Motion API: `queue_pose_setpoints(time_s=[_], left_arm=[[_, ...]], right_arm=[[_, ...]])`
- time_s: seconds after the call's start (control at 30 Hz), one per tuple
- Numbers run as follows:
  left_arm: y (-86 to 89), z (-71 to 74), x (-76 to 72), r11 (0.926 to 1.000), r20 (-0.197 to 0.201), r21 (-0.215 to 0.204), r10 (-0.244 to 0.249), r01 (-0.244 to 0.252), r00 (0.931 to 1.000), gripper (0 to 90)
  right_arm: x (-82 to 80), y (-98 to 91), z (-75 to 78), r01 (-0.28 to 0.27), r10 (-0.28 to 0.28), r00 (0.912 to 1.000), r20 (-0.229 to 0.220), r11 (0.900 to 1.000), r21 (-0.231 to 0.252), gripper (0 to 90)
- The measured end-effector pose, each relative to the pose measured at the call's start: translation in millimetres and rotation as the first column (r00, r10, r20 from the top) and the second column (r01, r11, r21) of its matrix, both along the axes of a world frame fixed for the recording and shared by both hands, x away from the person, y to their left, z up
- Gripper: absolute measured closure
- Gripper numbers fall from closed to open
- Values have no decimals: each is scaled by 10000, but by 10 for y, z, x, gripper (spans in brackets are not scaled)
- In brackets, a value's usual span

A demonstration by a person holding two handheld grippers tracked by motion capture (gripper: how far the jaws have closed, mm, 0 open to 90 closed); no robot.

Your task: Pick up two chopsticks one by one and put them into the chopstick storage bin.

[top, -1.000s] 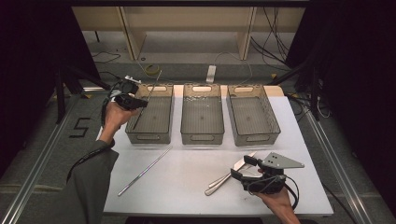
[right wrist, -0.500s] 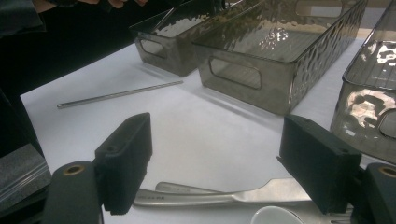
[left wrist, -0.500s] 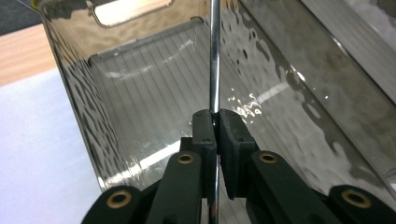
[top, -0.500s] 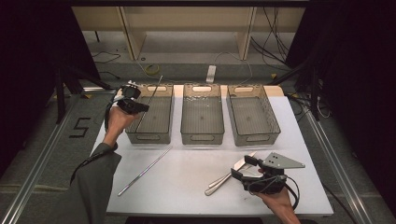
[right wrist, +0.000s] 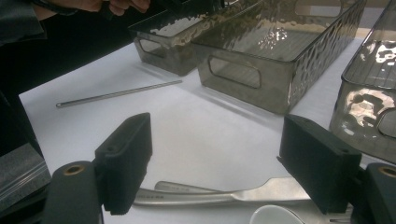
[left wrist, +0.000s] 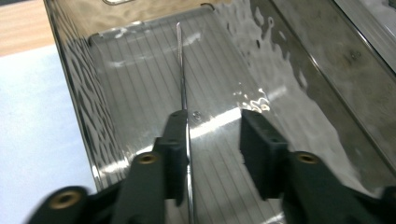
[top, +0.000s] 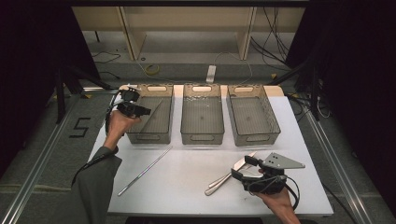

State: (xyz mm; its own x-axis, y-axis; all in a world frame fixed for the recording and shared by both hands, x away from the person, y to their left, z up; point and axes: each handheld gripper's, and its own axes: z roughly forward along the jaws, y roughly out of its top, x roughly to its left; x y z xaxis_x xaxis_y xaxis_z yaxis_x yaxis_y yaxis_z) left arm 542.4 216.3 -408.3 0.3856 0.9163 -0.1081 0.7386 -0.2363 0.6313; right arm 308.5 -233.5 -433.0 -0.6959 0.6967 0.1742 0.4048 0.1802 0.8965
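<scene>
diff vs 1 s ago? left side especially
The left gripper over the left bin has just been opening its jaws and let go of the thin metal rod, which now leans inside that bin along one pad. Unchanged: the right gripper open over the cutlery, the second rod on the table, and the other two bins.

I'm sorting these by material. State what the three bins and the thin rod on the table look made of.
Bins: likely clear, smoke-tinted plastic; see-through walls with a rippled, glossy finish and moulded handle cutouts.
Rod on the table: apparently polished metal; thin, straight, with bright silvery glints along it.
</scene>
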Motion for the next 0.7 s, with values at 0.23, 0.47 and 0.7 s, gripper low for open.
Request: queue_pose_setpoints(time_s=[0.23,0.47,0.7], left_arm=[[-21,111,-172,9992,-241,-314,-274,266,9993,332],[-73,146,-504,9942,52,-613,-884,885,9961,269],[-31,176,-691,9936,-68,-340,-1076,1073,9942,222]], right_arm=[[-4,-14,0,51,-51,10000,5,10000,18,263],[-5,-15,2,80,-80,10000,18,10000,37,262],[-8,-10,10,71,-71,10000,54,10000,-27,262]])
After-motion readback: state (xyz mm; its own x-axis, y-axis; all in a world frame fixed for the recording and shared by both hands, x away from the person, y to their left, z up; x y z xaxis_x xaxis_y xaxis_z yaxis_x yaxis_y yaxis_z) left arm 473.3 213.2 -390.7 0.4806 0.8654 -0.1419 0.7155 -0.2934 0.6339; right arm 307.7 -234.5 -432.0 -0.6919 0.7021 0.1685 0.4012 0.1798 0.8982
